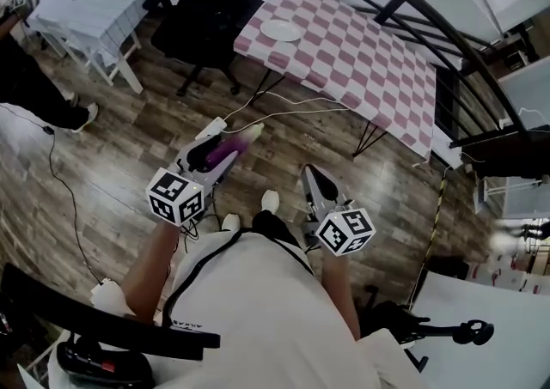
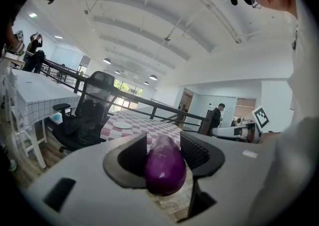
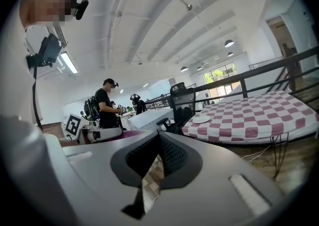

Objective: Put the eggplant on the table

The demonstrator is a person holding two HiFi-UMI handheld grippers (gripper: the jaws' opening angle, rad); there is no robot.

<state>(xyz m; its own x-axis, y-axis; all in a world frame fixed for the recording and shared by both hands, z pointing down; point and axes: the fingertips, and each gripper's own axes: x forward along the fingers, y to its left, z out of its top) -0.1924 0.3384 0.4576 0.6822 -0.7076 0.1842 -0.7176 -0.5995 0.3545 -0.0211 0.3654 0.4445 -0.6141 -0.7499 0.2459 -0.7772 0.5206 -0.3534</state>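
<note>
Wood-plank flooring (image 1: 112,164) fills the head view beneath the person, and nearest to them are the two tools held out at waist height. The left hand-held gripper (image 1: 232,140) is clenched on the eggplant (image 1: 219,152). In the left gripper view the purple fruit (image 2: 165,165) sits squarely between the ribbed pads, with its rounded end facing the camera. Its long axis runs along the jaws, so in the head view it points toward about 1 o'clock, with the paler tip just past the fingertips. The right hand-held gripper (image 1: 314,179) hangs beside it at 4 o'clock. Its jaws are pressed together on nothing, as the right gripper view (image 3: 158,145) shows. Beyond the left tool, white cables (image 1: 284,104) trail across the floor. Farther on at 1 o'clock stands the desk with the pink-and-white checked cloth (image 1: 361,61), well apart from both tools, with bare floor between. Neither hand is plainly the nearer, but only the left carries anything, so the coming move looks to be a carry forward along the eggplant's own axis. A white plate (image 1: 281,30) rests near the desk's far left corner. At 11 o'clock of the plate stands a black office chair (image 1: 210,9).
</note>
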